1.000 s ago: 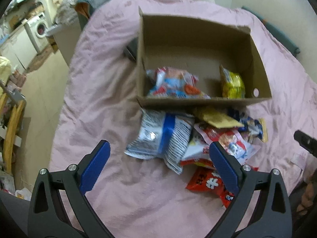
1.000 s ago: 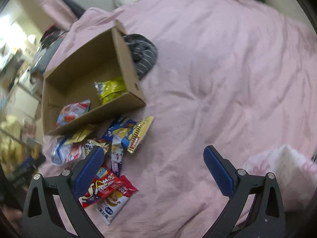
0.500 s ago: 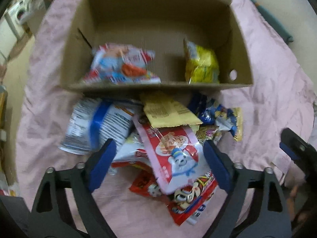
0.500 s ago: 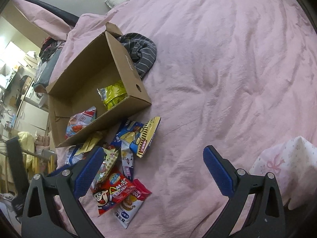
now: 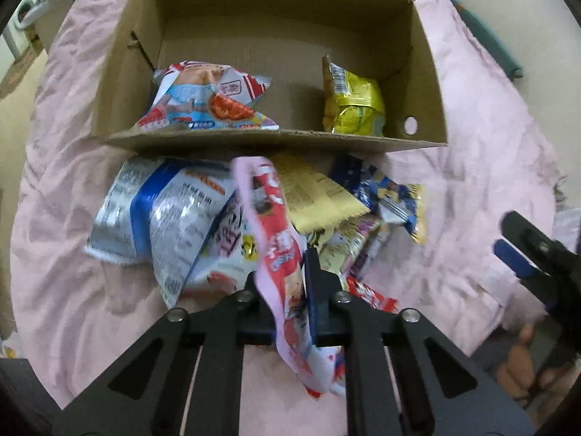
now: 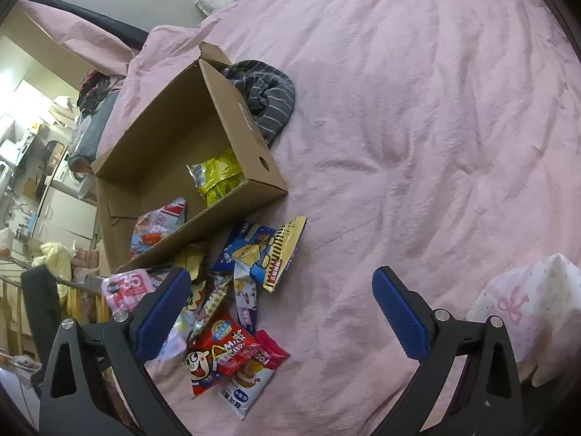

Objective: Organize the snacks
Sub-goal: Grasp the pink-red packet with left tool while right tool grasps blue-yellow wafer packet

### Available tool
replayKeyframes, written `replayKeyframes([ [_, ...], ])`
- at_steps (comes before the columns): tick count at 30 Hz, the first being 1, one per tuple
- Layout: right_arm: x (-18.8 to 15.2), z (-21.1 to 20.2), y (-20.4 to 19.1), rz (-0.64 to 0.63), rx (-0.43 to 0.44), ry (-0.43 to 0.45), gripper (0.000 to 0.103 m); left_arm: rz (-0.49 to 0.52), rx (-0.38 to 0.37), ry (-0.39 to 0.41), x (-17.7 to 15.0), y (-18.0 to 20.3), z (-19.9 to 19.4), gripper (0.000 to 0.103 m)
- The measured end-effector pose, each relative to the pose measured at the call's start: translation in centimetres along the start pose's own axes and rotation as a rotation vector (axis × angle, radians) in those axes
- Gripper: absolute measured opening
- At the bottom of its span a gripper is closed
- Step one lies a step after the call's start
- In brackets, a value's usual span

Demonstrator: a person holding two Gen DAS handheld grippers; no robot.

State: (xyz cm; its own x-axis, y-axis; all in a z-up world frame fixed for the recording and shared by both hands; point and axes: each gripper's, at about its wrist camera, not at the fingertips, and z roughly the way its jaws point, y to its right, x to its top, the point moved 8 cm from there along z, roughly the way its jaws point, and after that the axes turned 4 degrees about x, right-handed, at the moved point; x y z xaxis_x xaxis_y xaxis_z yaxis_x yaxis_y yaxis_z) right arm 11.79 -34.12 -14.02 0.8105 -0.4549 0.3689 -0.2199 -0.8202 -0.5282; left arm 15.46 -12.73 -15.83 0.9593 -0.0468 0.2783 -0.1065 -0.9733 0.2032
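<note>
My left wrist camera looks forward and down along my left tool [image 5: 287, 290], close over the snack pile [image 5: 254, 218], facing the open cardboard box [image 5: 276, 138] straight across its near wall. My right wrist camera sits higher and farther back behind my right tool [image 6: 279, 312], looking across the pink bed [image 6: 417, 127] with the box off to its left. Both views share the box, the pile before it and the bedcover; my right tool shows at the left view's right edge.

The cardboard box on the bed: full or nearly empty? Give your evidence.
Nearly empty. The cardboard box holds only two packets: a red-and-blue bag and a yellow bag. Bare cardboard floor shows around them.
</note>
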Motion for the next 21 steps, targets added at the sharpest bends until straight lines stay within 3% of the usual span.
replayKeyframes([
  [6, -0.1, 0.2, 0.5, 0.033, 0.009, -0.015, 0.102, 0.023, -0.03, 0.024, -0.9, -1.3, -3.1, 0.006],
  [10, -0.1, 1.2, 1.2, 0.117, 0.064, -0.061, 0.101, 0.051, -0.021, 0.038, -1.2, -2.5, -4.8, 0.006],
  [12, 0.0, 2.3, 1.5, 0.182, 0.105, -0.105, 0.086, 0.058, -0.013, 0.049, -1.2, -3.3, -5.3, 0.006],
  [17, -0.4, 5.3, 1.1, 0.258, 0.136, -0.184, 0.069, 0.023, -0.02, 0.062, -1.0, -5.3, -5.2, 0.006],
  [21, -0.2, 7.8, 0.6, 0.239, 0.084, -0.209, 0.058, -0.014, -0.012, 0.069, -0.8, -6.1, -4.5, 0.006],
])
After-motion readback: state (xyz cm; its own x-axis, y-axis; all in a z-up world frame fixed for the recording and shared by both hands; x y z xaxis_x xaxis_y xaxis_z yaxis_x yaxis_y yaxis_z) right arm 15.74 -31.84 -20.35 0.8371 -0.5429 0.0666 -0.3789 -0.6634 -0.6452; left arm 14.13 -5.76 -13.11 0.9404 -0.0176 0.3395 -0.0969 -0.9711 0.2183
